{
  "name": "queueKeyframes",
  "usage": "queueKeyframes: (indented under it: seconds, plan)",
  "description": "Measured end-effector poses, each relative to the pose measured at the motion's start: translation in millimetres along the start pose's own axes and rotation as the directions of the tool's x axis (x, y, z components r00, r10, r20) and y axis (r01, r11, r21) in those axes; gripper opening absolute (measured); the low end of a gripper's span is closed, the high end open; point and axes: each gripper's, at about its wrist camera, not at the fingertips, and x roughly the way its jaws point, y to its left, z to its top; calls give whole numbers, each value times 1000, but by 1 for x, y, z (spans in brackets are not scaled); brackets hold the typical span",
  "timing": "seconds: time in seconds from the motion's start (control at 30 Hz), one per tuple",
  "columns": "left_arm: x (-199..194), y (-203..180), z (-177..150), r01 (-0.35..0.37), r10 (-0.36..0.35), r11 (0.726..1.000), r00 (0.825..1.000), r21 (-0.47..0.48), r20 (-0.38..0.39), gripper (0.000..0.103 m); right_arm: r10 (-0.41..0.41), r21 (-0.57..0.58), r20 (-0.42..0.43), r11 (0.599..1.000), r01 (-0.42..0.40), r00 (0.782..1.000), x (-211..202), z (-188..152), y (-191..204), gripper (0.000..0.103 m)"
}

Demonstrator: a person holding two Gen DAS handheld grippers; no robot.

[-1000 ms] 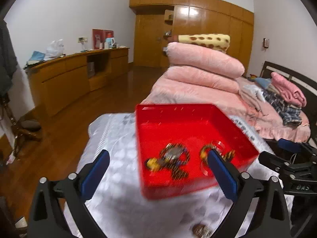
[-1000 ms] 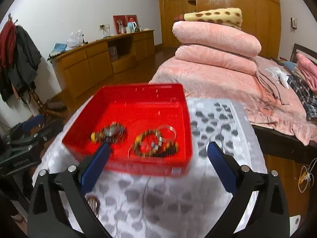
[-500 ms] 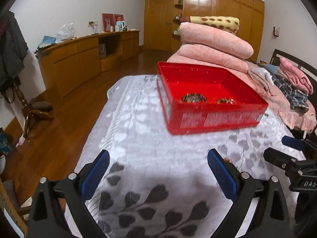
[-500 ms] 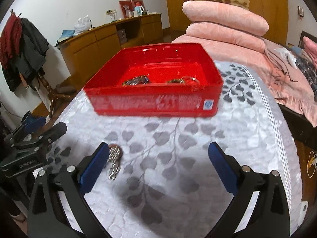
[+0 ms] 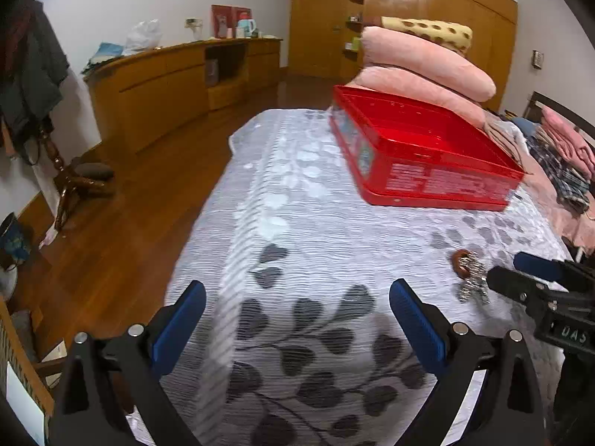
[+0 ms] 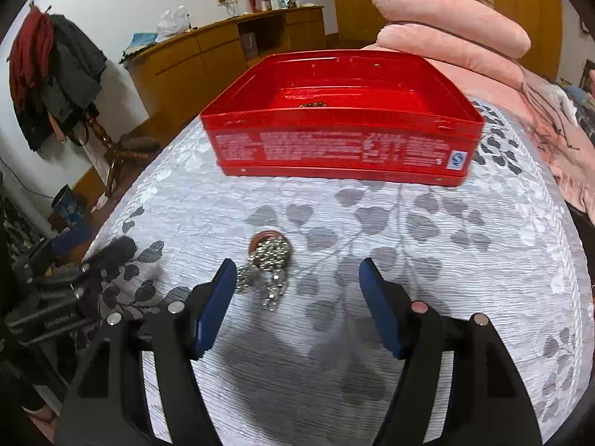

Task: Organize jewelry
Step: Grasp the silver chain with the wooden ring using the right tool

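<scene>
A red box (image 6: 342, 141) stands on the white leaf-patterned bedspread (image 6: 483, 260); a bit of beaded jewelry (image 6: 313, 104) shows inside it. The box also shows in the left wrist view (image 5: 427, 171). A silver chain piled on a brown ring (image 6: 268, 260) lies on the cloth just ahead of my right gripper (image 6: 297, 290), near its left fingertip. The chain also shows in the left wrist view (image 5: 469, 273). My right gripper is open and empty. My left gripper (image 5: 297, 316) is open and empty, low over the cloth to the left of the chain.
Folded pink quilts (image 6: 450, 26) are stacked behind the box. A wooden sideboard (image 5: 178, 81) runs along the left wall. A coat stand with clothes (image 6: 55, 67) is at the left. The bed edge drops to a wooden floor (image 5: 111, 230).
Both grippers have come down and back from above the red box to low over the cloth. The chain, earlier at the frame edge, now lies just ahead of my right gripper.
</scene>
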Motion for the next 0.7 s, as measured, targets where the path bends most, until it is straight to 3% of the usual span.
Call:
queueKeyframes:
  seconds: [0.33,0.5,0.57,0.63,0.7]
  plan:
    - [5,7,2,34,-34,999,999,-8,-10,97,9,-3,-44,1000,-9,999,20,4,11,43]
    - [5,8,2,43,-43,999,999,-18,-11,97,51,-8,-42,999,-51,998,16,3,14,13]
    - [4,8,3,43,-43,999,999,-20,-8,97,57,-10,-38,998,-58,998,11,4,13,10]
    - [4,5,3,46,-47,999,999,-18,-7,97,59,-12,-29,998,-60,998,6,3,12,0]
    - [4,2,4,52,-52,999,999,-14,-8,97,71,-8,-16,997,-71,997,-2,3,8,0]
